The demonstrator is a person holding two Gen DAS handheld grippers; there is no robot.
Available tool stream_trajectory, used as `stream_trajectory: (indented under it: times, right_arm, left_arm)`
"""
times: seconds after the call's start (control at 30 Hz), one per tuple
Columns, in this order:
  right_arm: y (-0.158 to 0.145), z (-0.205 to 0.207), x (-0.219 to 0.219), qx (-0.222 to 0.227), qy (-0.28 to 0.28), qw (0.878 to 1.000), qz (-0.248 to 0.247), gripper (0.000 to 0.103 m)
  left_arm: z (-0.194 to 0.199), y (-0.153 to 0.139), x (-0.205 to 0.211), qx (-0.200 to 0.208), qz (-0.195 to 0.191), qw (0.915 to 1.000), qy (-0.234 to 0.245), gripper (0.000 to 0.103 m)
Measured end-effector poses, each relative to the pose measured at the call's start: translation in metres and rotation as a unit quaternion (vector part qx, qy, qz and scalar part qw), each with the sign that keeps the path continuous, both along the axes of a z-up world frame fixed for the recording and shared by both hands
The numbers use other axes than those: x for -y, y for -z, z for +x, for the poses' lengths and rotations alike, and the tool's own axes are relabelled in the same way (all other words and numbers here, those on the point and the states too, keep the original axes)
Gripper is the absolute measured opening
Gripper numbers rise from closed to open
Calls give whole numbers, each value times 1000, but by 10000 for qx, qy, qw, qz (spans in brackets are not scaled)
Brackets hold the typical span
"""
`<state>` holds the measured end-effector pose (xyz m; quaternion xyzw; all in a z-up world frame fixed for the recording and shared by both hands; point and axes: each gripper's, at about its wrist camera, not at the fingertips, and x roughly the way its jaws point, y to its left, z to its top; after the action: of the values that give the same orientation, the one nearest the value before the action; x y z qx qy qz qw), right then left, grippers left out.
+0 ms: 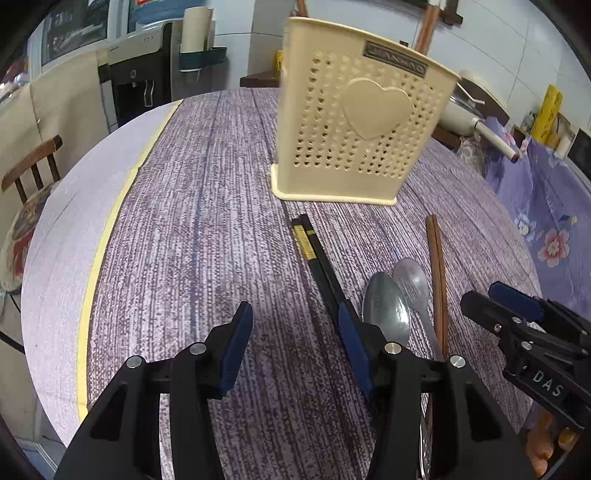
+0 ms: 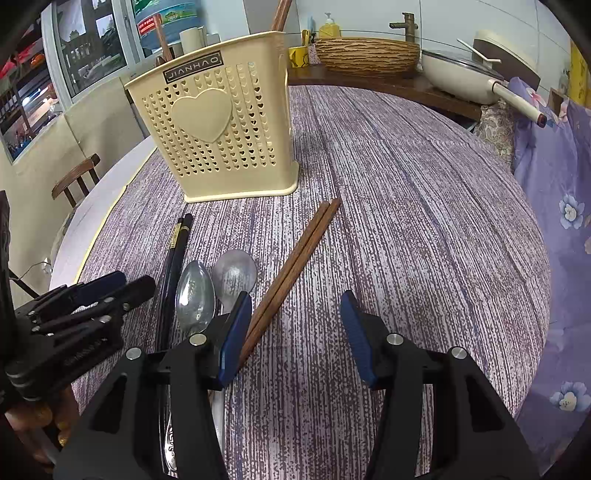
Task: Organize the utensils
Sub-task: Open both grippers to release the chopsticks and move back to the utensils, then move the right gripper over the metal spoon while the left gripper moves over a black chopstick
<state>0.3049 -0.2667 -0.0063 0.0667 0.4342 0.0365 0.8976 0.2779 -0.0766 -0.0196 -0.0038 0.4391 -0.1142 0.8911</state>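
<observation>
both grippers, left [image 1: 291, 325] and right [image 2: 295, 314], are held apart and empty above the table [image 1: 207, 236]; spoons [image 2: 195, 291], black chopsticks [image 1: 314, 251] and brown chopsticks [image 2: 295, 258] are laid before the holder [image 2: 218, 125]

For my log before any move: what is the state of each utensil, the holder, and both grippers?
Left gripper: open, empty.
Right gripper: open, empty.
Utensil holder: upright.
Black chopsticks: flat, paired.
Brown chopsticks: flat, paired.
Two spoons: flat, side by side.

Home kitchen: sink faucet [image 2: 405, 23], pan [image 2: 458, 79], water dispenser [image 1: 142, 74].
</observation>
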Motion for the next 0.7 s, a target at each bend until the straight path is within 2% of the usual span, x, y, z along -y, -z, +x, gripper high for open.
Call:
stream_trajectory:
  times: [0.23,0.4,0.47,0.57,0.7]
  right_arm:
    - [1,-2,1,-49,46,10000,53,51]
    - [2,-3,-1,-75,51,10000,17,51]
    - [1,-5,-2,-51,0,10000,56,51]
    - [-2,-6,-10,-15,-194,9997,149,51]
    - [-5,-8,-15,59,-189,9997,122,51]
  left_arm:
    - [-1,5,11,165,408,9990,-62,51]
    - [4,6,-3,121,606,9976,-297,47]
    - [5,6,-18,98,475,9980,-403,47]
    - [7,0,-30,9,-70,9990,-441,47]
    - [7,-6,-12,132,45,9998,-133,47]
